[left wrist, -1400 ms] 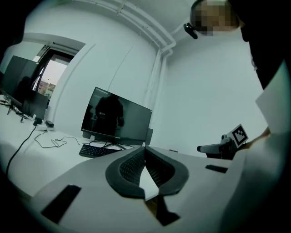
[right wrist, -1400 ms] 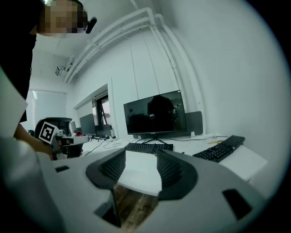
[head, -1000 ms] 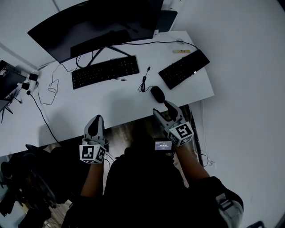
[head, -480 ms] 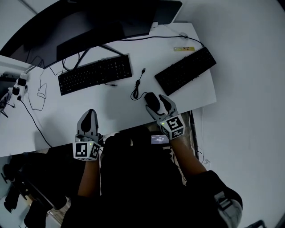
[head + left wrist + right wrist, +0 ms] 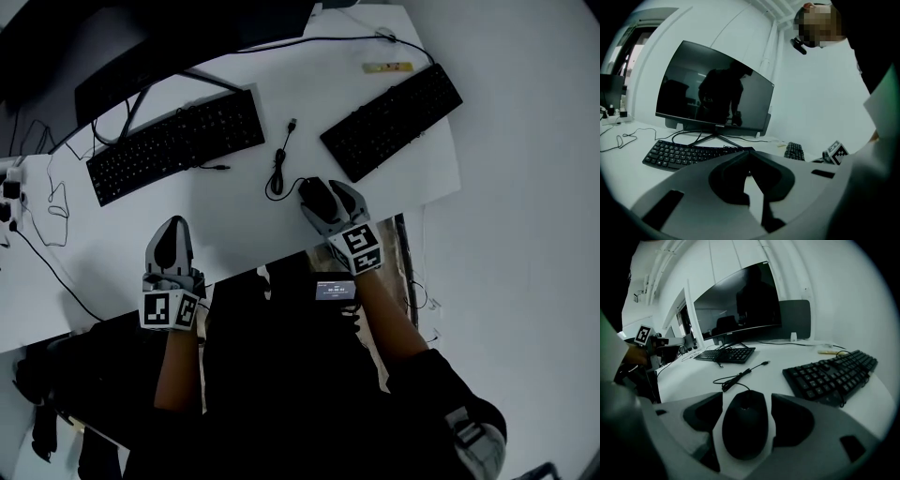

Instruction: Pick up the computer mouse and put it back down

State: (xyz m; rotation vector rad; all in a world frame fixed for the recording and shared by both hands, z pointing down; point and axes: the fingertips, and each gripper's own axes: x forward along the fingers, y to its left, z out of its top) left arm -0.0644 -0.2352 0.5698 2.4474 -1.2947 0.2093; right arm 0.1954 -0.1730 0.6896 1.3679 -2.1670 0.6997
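A black computer mouse point(image 5: 315, 195) point(image 5: 745, 425) lies near the front edge of the white desk point(image 5: 234, 220), its cable point(image 5: 279, 164) coiled just behind it. My right gripper point(image 5: 327, 203) point(image 5: 746, 404) is low over the desk with a jaw on each side of the mouse. Its jaws have just been opening and stand wide, with a thin strip of desk showing between the pads and the mouse. My left gripper point(image 5: 172, 236) point(image 5: 749, 158) hovers at the desk's front edge to the left, its tips together and nothing in it.
Two black keyboards lie on the desk, one at the back left point(image 5: 173, 141) and one at the right point(image 5: 392, 122) point(image 5: 829, 373). A big dark monitor point(image 5: 715, 98) point(image 5: 740, 301) stands behind. Loose cables point(image 5: 47, 202) trail at the left. The desk's right edge is close to the mouse.
My right gripper has come forward and down from the desk edge until the mouse sits between its jaws, which look wider. My left gripper has moved forward a little at the desk's front edge.
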